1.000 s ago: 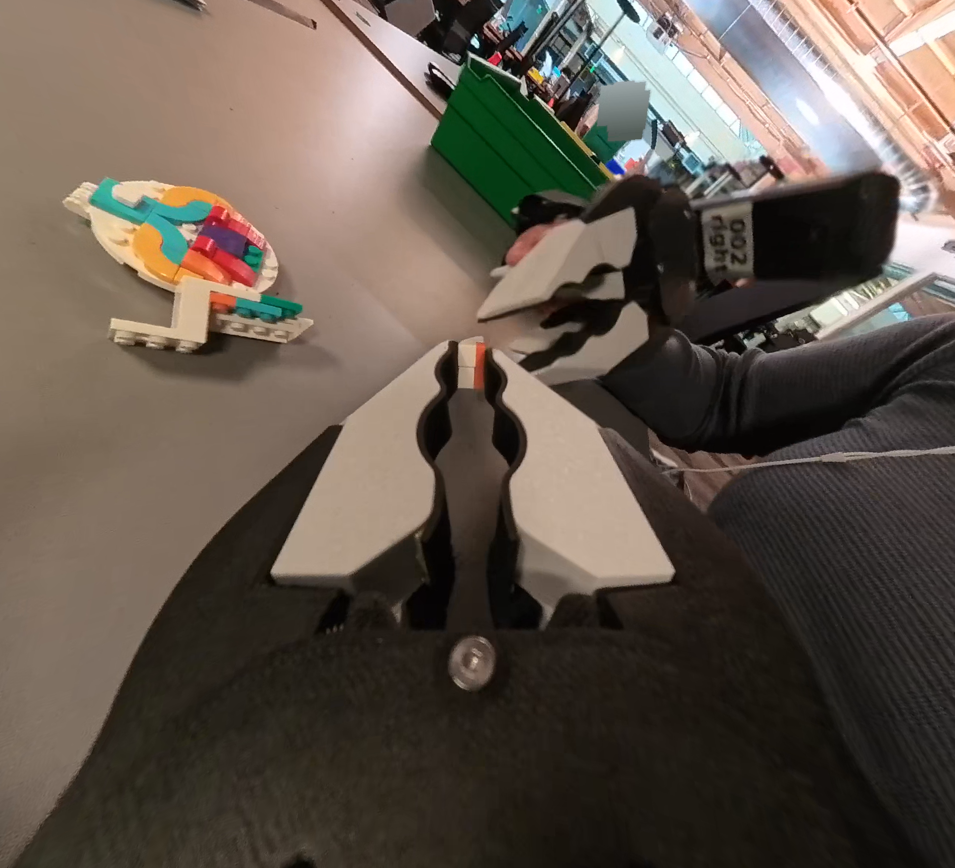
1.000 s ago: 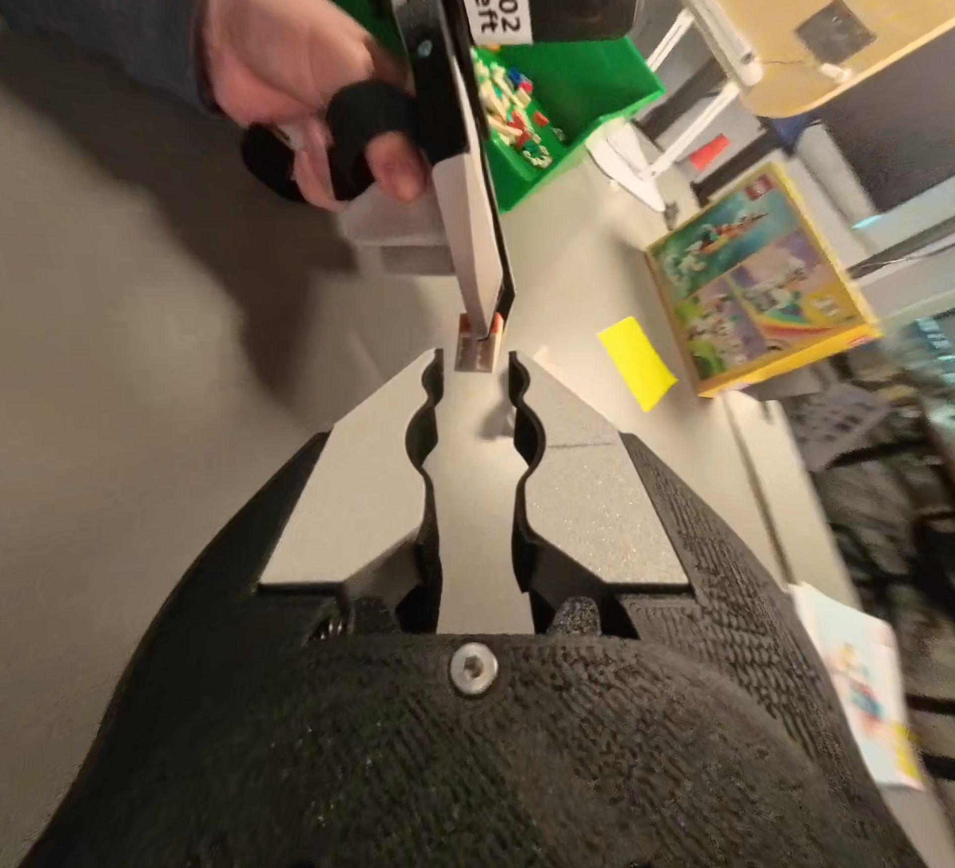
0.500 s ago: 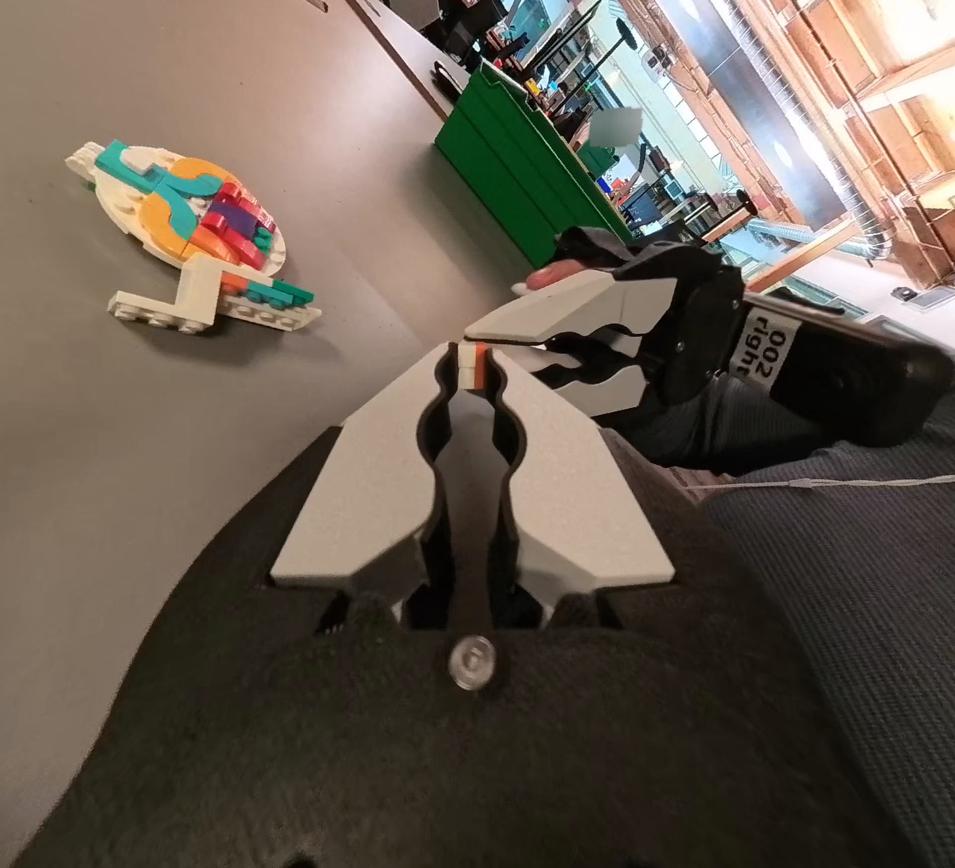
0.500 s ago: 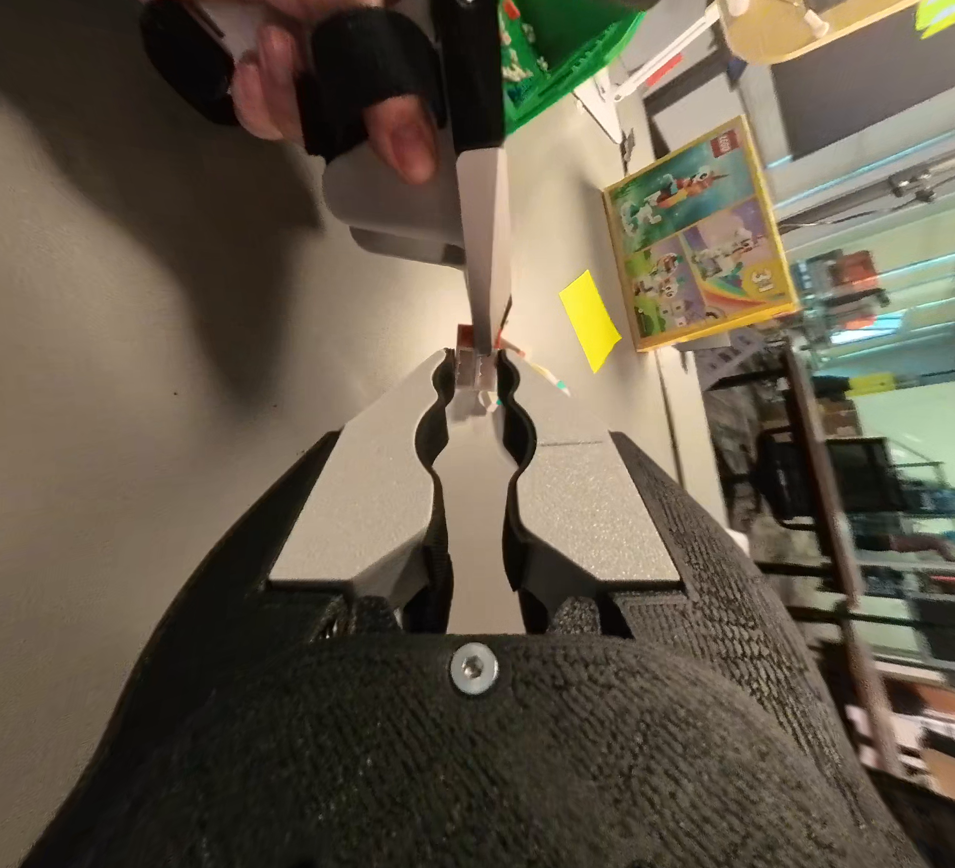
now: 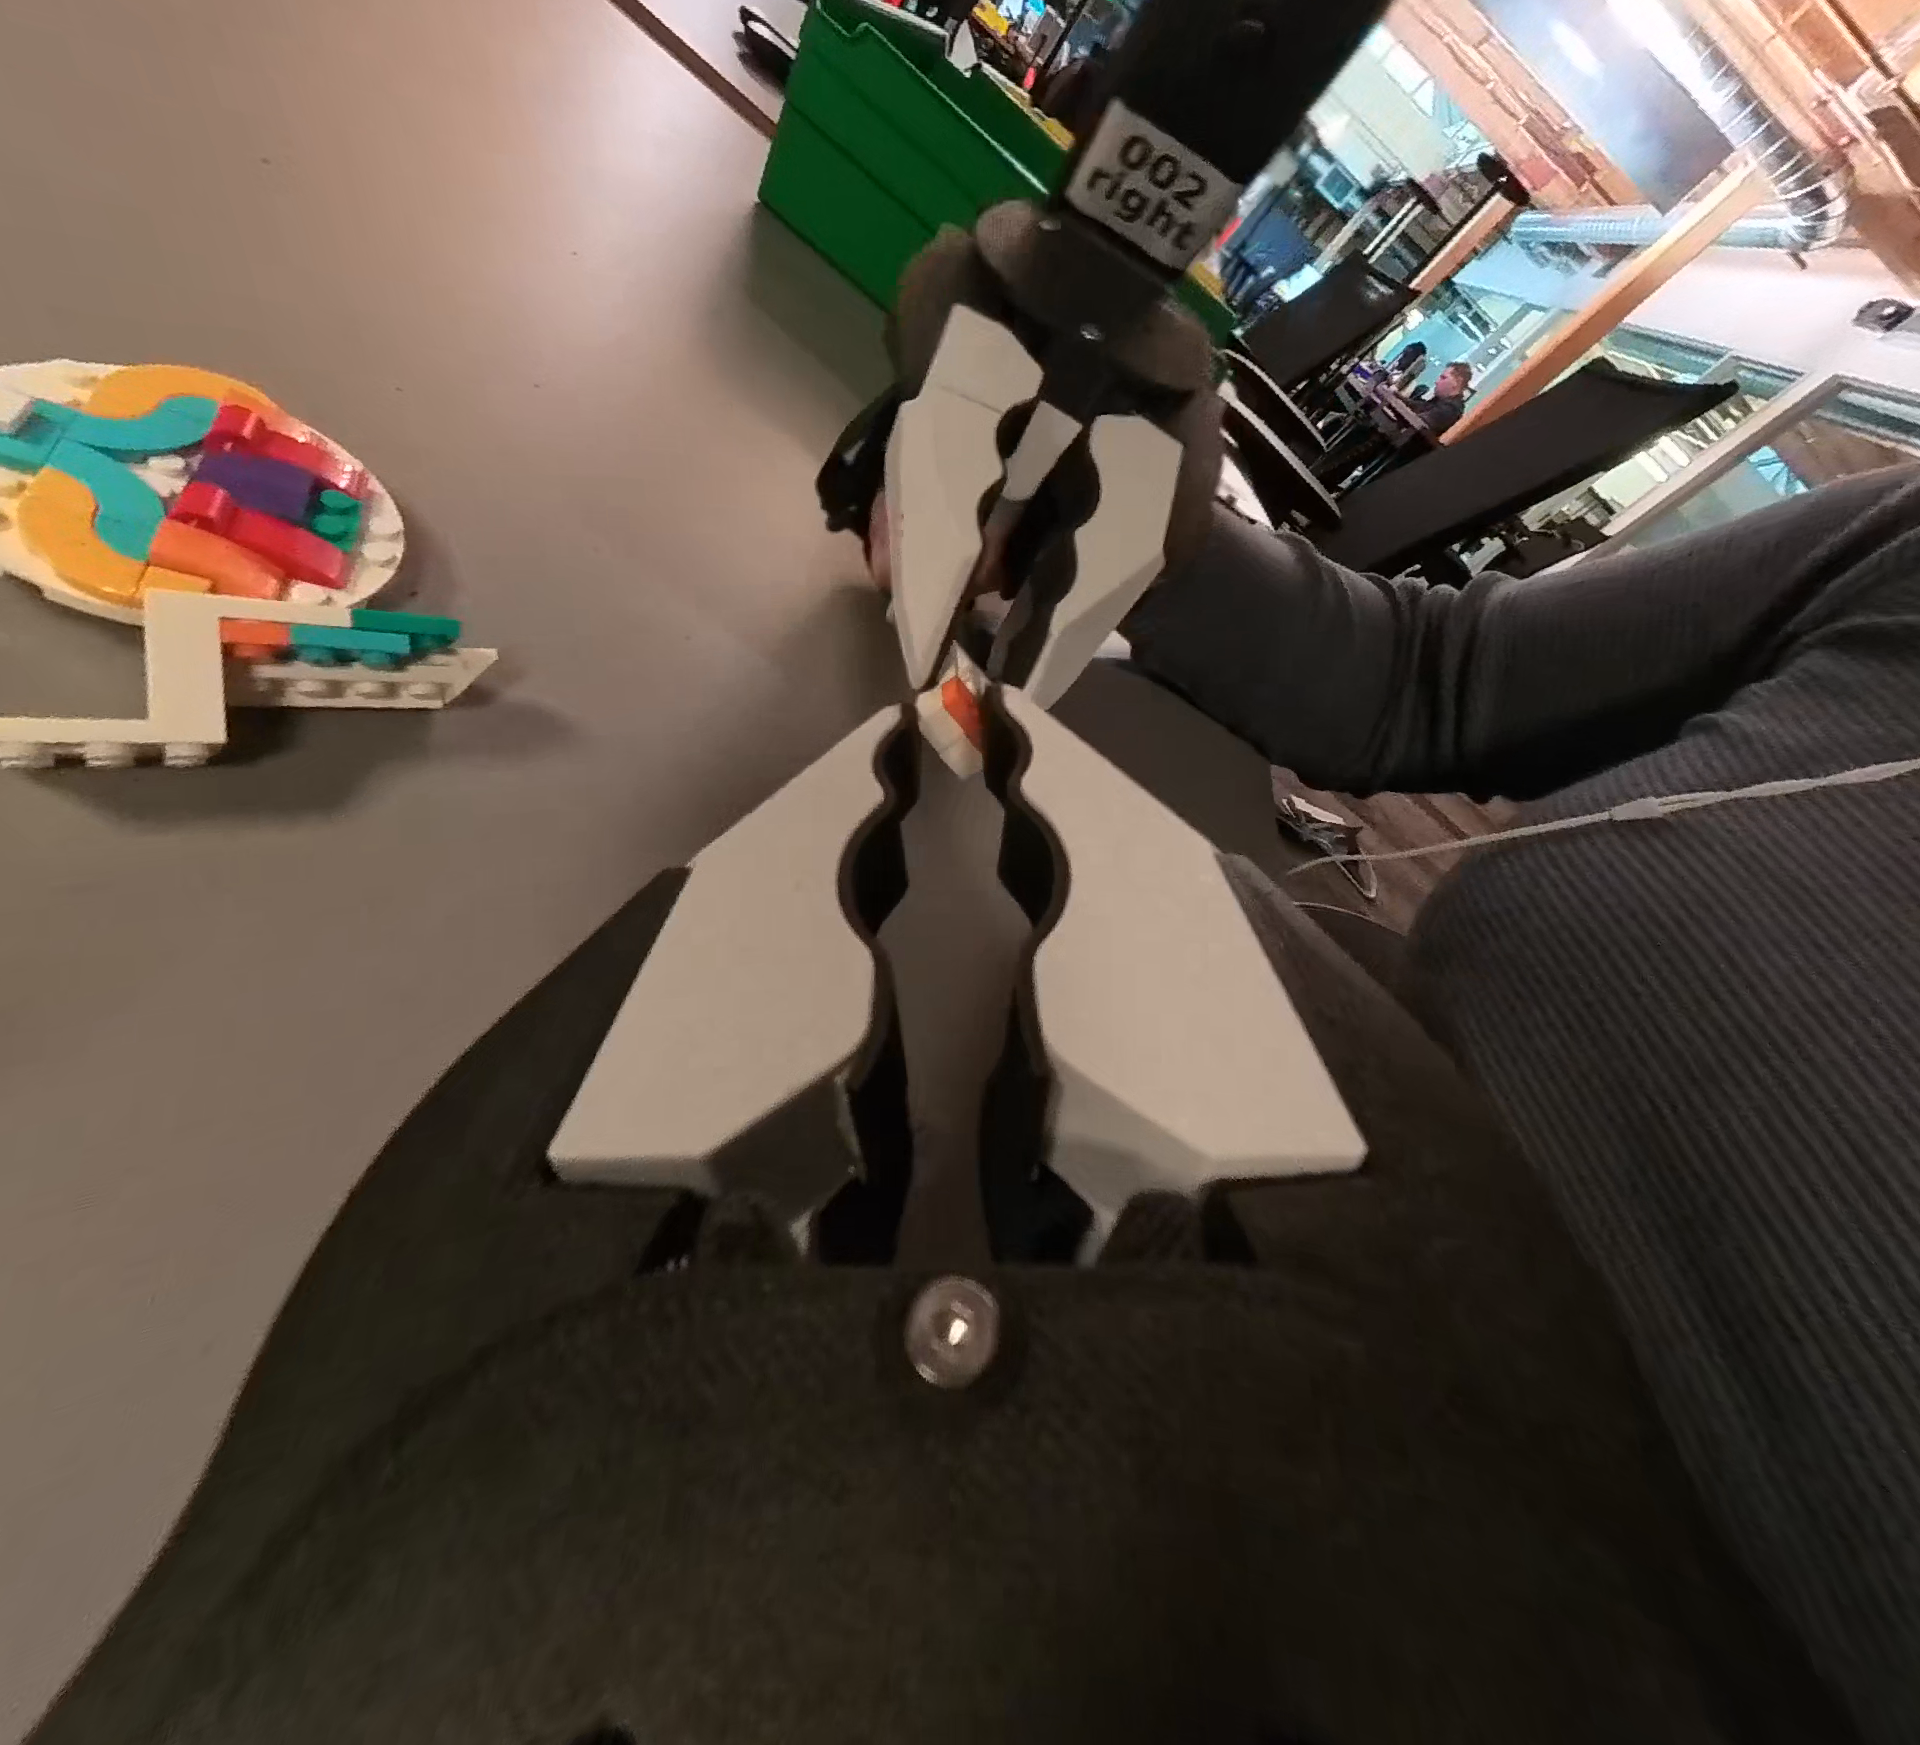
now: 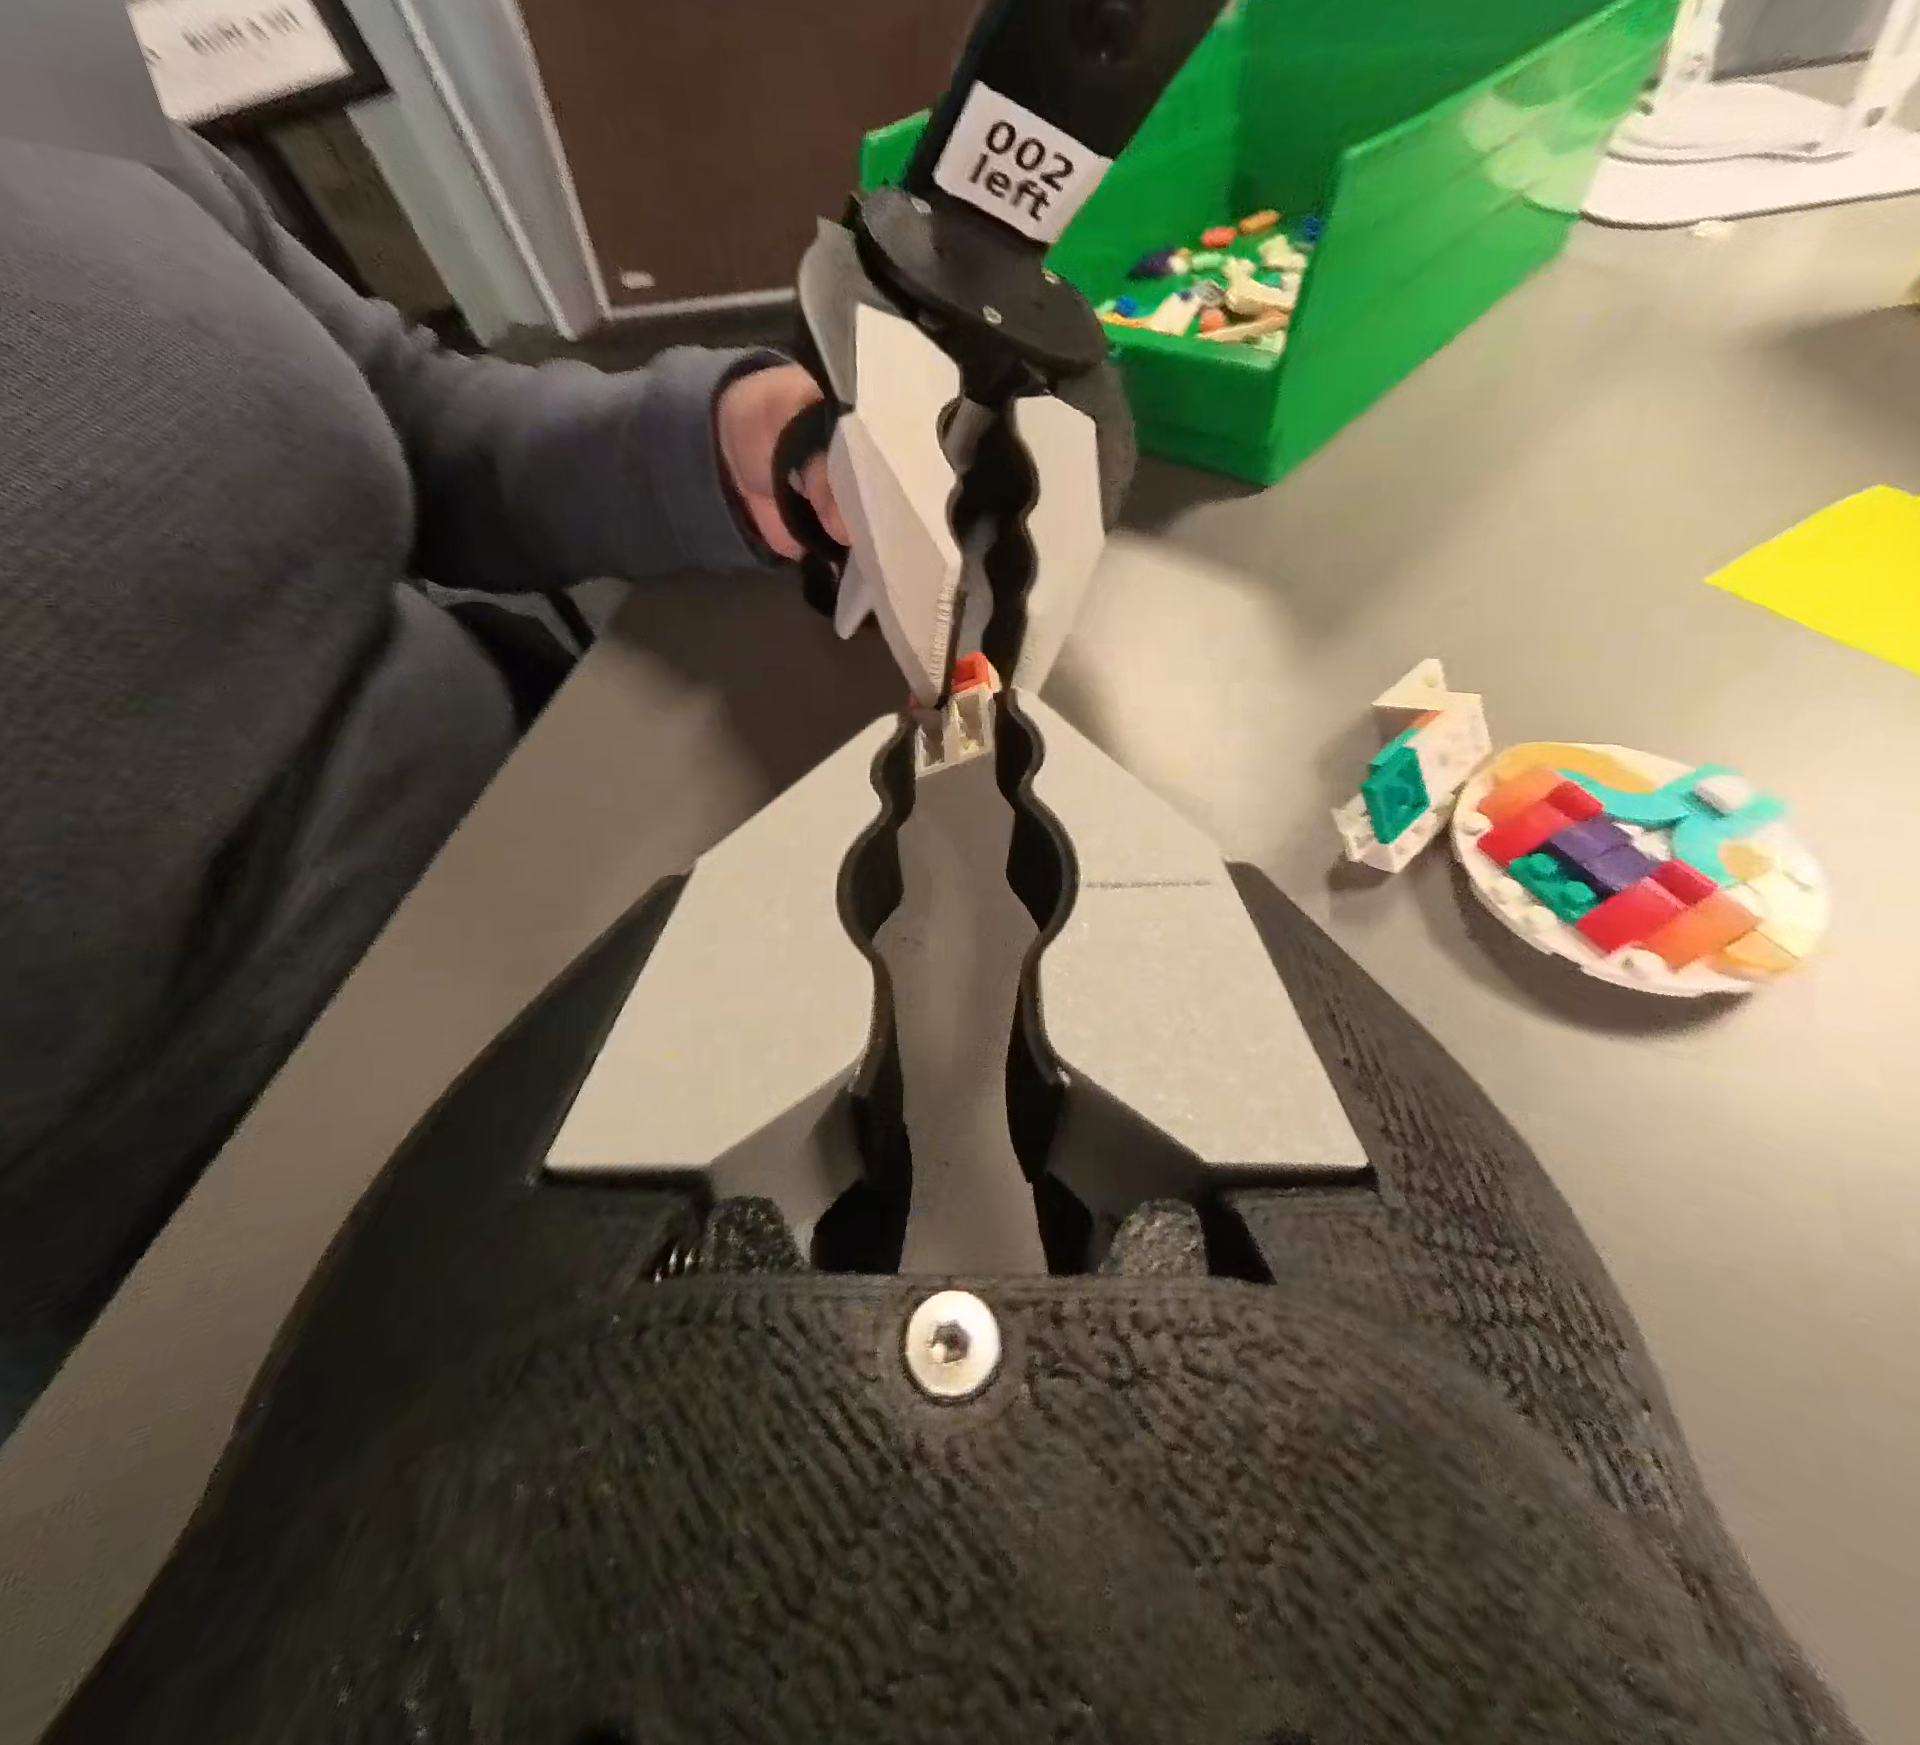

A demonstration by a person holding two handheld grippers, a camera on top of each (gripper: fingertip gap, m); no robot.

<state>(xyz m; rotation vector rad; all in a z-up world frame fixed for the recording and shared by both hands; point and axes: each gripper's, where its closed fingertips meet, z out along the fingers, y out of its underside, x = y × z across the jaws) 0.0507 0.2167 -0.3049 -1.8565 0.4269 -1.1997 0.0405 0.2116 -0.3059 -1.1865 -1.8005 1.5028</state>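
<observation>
At frame centre, left gripper [image 5: 954, 727] and right gripper [image 6: 954, 727] meet tip to tip, both sets of fingers clamped on one small white-and-orange brick piece [image 5: 956, 721] above the grey tabletop [image 5: 436, 189]; a colourful brick model [image 6: 1621, 854] lies at right.

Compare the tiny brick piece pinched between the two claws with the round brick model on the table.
The tiny brick piece is off the table, pinched between the left claw and the right claw; the round brick model lies flat on the table. The piece shows only white and orange; the model adds teal, yellow, red and purple. The model is far larger. Both are toy-brick builds.
</observation>
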